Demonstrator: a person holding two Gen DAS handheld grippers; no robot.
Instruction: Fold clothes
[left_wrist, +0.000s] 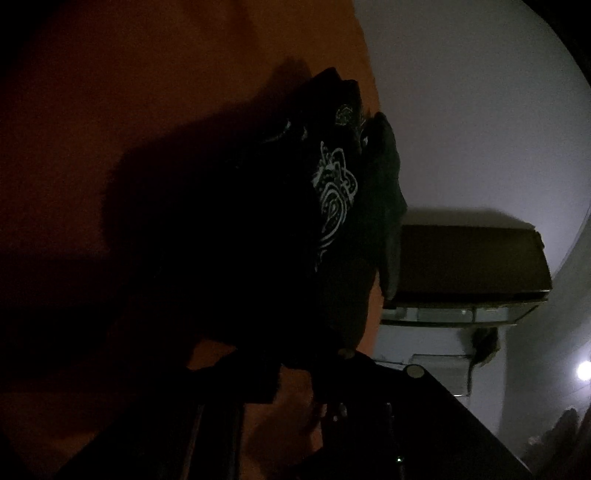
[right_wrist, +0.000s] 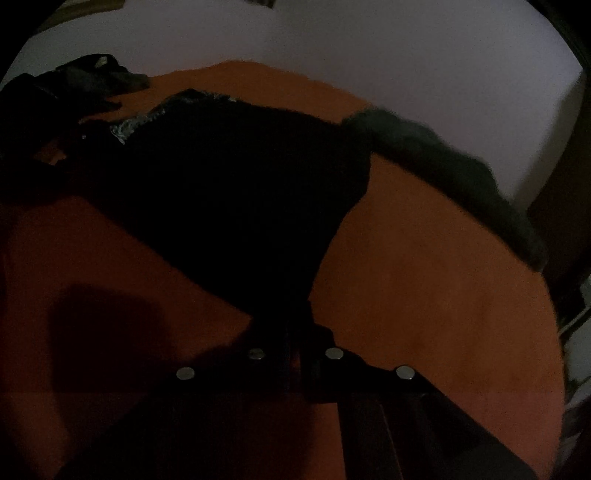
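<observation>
The scene is dim. A black garment with a white paisley print (left_wrist: 332, 192) bunches up right in front of my left gripper (left_wrist: 303, 354), whose dark fingers close on its lower folds. In the right wrist view the same black garment (right_wrist: 229, 177) lies spread on an orange bed sheet (right_wrist: 424, 277) and tapers to a corner that runs between the fingers of my right gripper (right_wrist: 293, 332), which is shut on it. The pads of both grippers are hidden by cloth and shadow.
A heap of dark clothes (right_wrist: 85, 81) lies at the far left of the bed, and a dark green garment (right_wrist: 443, 158) hangs along its right edge. A white wall (right_wrist: 369, 44) stands behind. A brown boxy object (left_wrist: 469, 266) and a bright lamp (left_wrist: 584, 369) show at the right.
</observation>
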